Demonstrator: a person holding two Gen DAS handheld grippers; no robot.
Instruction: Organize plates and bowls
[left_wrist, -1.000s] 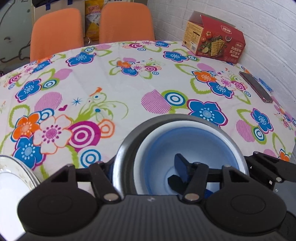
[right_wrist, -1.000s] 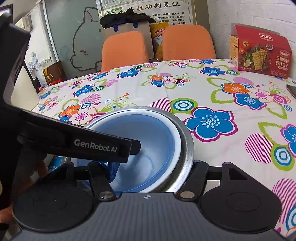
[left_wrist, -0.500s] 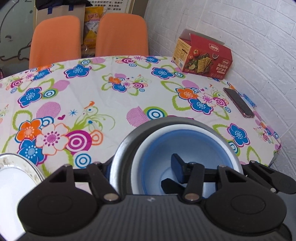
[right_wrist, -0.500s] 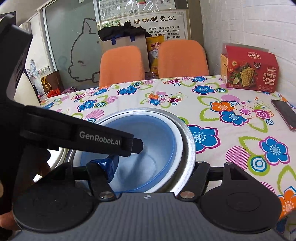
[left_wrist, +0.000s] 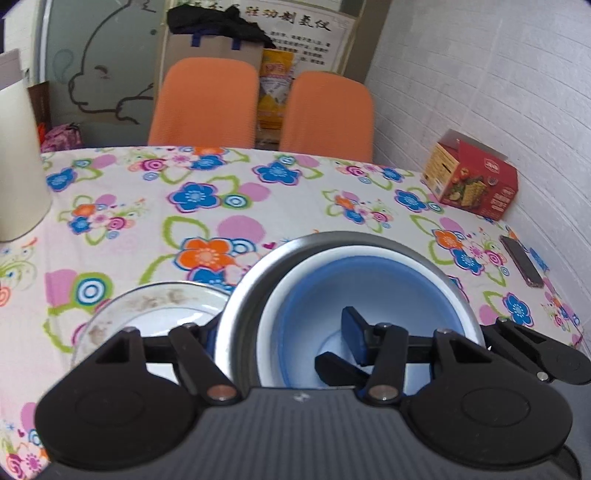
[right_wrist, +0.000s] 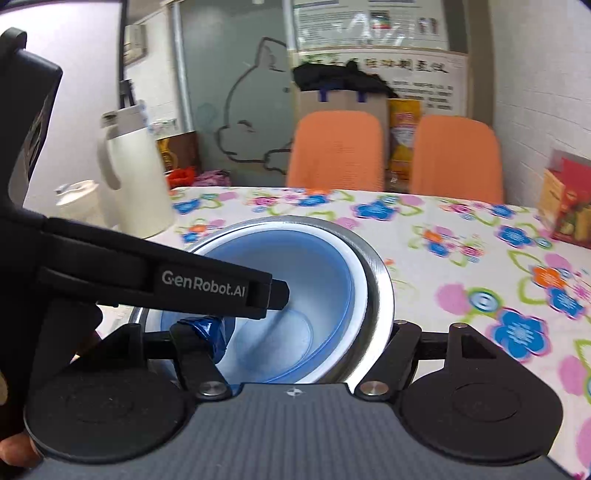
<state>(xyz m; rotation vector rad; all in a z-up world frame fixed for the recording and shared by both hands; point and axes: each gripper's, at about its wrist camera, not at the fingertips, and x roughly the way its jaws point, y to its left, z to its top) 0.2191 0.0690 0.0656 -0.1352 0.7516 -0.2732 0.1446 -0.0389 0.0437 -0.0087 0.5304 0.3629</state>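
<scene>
A steel bowl (left_wrist: 236, 295) with a blue-and-white bowl (left_wrist: 369, 291) nested inside hangs above the flowered table. My left gripper (left_wrist: 280, 326) is shut on the stack's left wall, one finger outside the steel, the other inside the blue bowl. From the opposite side my right gripper (right_wrist: 303, 332) is shut on the same stack (right_wrist: 373, 280), its blue pad (right_wrist: 208, 332) inside and its other finger behind the steel rim. A white plate (left_wrist: 155, 306) with a patterned rim lies on the cloth just left of and below the stack.
A red cracker box (left_wrist: 472, 184) and a dark phone (left_wrist: 521, 262) lie near the white brick wall on the right. A white jug (right_wrist: 136, 177) stands at the table's left. Two orange chairs (left_wrist: 207, 107) stand behind the table (left_wrist: 258, 192).
Both grippers have carried the bowl stack up and to the left. The white plate, only a sliver at the left edge before, now sits right beside the stack.
</scene>
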